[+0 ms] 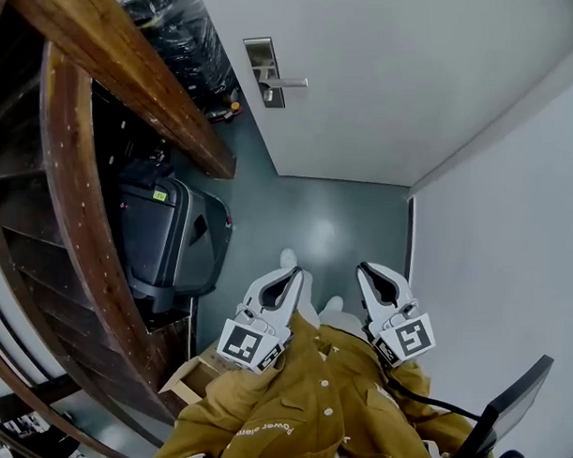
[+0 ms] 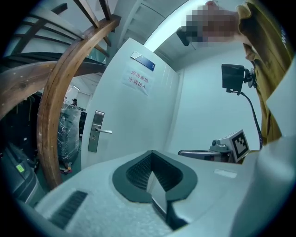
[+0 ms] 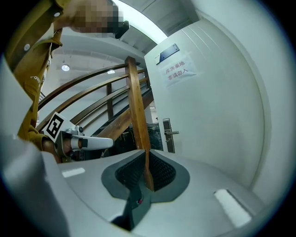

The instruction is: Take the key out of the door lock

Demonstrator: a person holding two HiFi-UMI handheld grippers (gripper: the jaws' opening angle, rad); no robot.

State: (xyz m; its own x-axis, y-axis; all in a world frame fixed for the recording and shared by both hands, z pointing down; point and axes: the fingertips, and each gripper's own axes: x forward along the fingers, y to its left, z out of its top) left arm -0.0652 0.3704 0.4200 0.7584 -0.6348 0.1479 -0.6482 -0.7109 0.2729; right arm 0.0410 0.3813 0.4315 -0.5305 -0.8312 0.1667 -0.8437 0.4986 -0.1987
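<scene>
Nearest: mustard sleeves (image 1: 302,411), both forearms drawn in close to the body, well back from the door (image 1: 422,78). Left gripper (image 1: 290,275) held out in front of the body, tips toward the door, jaws pressed together with nothing in them. Right gripper (image 1: 367,270) just beside it, parallel, same heading; jaws a narrow slit apart and empty, only a wooden post (image 3: 136,115) seen through the gap. Between grippers and door: grey floor (image 1: 333,222). Left of the door, in the head view: dark case (image 1: 170,241) under a curved wooden stair rail (image 1: 90,240). On the door's left edge: steel lock plate (image 1: 262,69) with lever handle (image 1: 289,82). Key too small to make out at the lock. Higher on the door: paper notice (image 2: 137,79).
</scene>
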